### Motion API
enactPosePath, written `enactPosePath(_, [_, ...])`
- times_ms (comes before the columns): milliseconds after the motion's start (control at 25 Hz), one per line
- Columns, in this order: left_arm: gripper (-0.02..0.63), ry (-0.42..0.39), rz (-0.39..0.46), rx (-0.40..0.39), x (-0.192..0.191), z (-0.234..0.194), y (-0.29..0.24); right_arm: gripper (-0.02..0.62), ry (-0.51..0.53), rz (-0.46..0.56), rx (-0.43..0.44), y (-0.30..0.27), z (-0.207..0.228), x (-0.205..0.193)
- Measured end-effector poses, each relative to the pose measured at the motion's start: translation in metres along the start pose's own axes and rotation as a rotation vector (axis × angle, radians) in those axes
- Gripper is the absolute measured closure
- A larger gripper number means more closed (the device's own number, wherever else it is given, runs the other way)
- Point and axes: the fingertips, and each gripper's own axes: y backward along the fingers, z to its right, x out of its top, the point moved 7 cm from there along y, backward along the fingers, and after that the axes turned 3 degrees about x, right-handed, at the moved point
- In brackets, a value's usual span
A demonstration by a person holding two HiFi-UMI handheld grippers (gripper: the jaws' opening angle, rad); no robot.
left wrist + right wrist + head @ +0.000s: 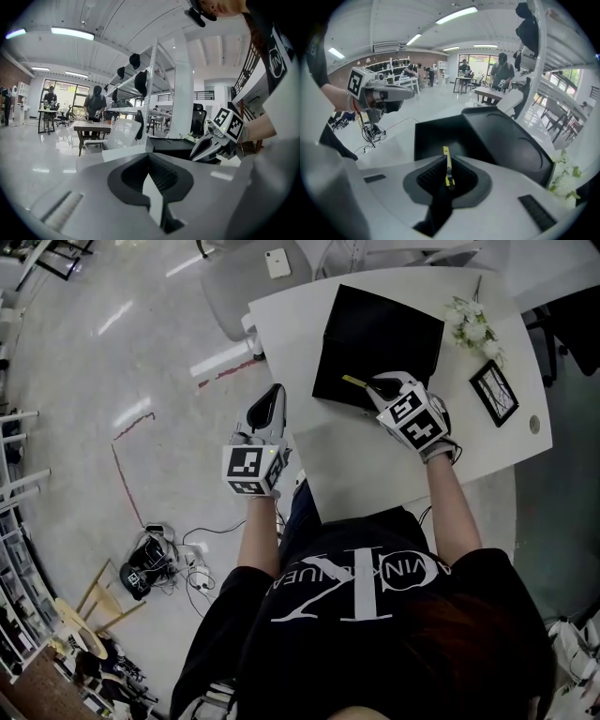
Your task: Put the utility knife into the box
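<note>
A thin yellow utility knife (447, 168) is clamped between the jaws of my right gripper (448, 182). In the head view the utility knife (354, 382) sticks out over the near part of the open black box (370, 334), with the right gripper (381, 389) at the box's near edge. The box's tray (440, 133) lies just ahead of the blade and its lid (508, 143) leans back to the right. My left gripper (270, 397) hangs beside the table's left edge, shut and empty. In its own view the left gripper (153, 182) looks toward the right gripper (220, 137).
On the white table (375, 465) stand white flowers (472, 324) and a small black picture frame (494, 392) at the right. A grey chair (246, 277) carries a white phone (277, 262). Cables and gear (150, 559) lie on the floor to the left.
</note>
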Motion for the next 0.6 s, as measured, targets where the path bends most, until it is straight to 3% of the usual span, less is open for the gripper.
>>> enactPosePath(600, [0.595,-0.038,0.048,-0.058,0.022,0.001,-0.001,0.577,-0.223,0.229,-0.168,0.054,0.01,0.002])
